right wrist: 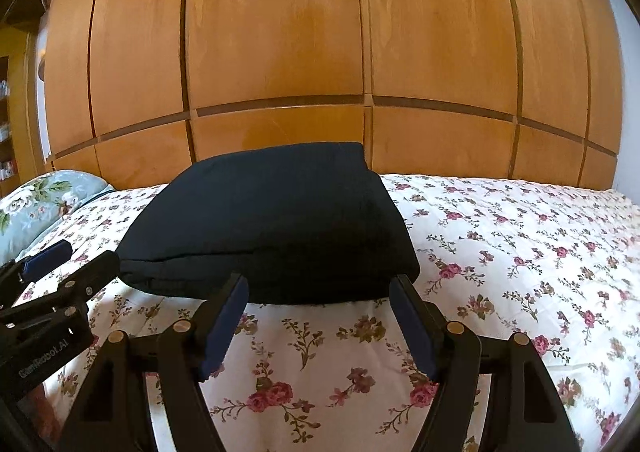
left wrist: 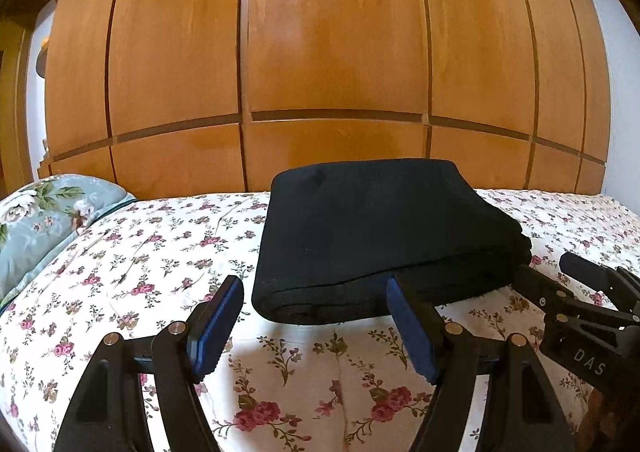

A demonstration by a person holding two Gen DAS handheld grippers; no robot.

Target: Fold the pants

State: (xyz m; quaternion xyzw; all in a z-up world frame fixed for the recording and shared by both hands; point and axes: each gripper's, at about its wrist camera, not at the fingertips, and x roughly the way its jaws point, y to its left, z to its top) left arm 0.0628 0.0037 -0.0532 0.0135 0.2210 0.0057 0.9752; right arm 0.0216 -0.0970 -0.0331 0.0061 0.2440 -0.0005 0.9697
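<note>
The black pants (left wrist: 372,236) lie folded into a thick rectangular stack on the floral bedspread (left wrist: 160,252); the stack also shows in the right wrist view (right wrist: 272,223). My left gripper (left wrist: 316,288) is open and empty, just in front of the stack's near edge, toward its left corner. My right gripper (right wrist: 320,284) is open and empty at the near edge toward the right corner. Each gripper shows in the other's view: the right one (left wrist: 556,272) beside the stack's right end, the left one (right wrist: 84,256) at its left end.
A teal floral pillow (left wrist: 36,219) lies at the bed's left end. A tall wooden wardrobe (left wrist: 328,59) stands right behind the bed. The bedspread (right wrist: 520,252) stretches out to the right of the stack.
</note>
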